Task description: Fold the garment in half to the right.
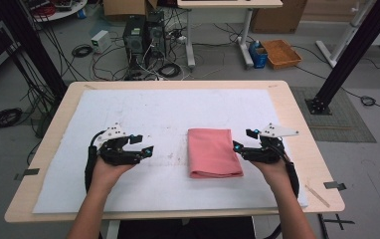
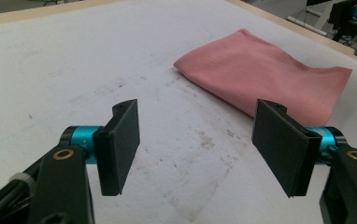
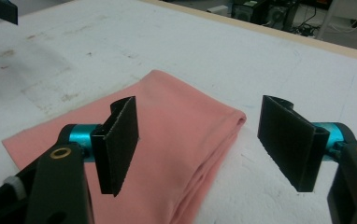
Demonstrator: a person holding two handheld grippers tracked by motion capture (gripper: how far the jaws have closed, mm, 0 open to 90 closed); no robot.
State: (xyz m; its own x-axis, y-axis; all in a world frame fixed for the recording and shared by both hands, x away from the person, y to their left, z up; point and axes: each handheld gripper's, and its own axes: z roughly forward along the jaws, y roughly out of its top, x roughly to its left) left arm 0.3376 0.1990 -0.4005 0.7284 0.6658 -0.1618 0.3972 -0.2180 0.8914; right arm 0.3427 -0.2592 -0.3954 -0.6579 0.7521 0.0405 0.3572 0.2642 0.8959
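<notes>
Cloth (image 1: 214,152), pink and folded into a rectangle, lies flat on the white surface (image 1: 168,114). Right tongs (image 1: 242,141) hover just beside its right edge, jaws apart and empty. Left tongs (image 1: 145,144) sit well apart to its left, jaws also apart, empty.

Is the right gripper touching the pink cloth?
Apart. In the right gripper view the right gripper has its jaws wide open above the pink cloth, with nothing pinched between them.
</notes>
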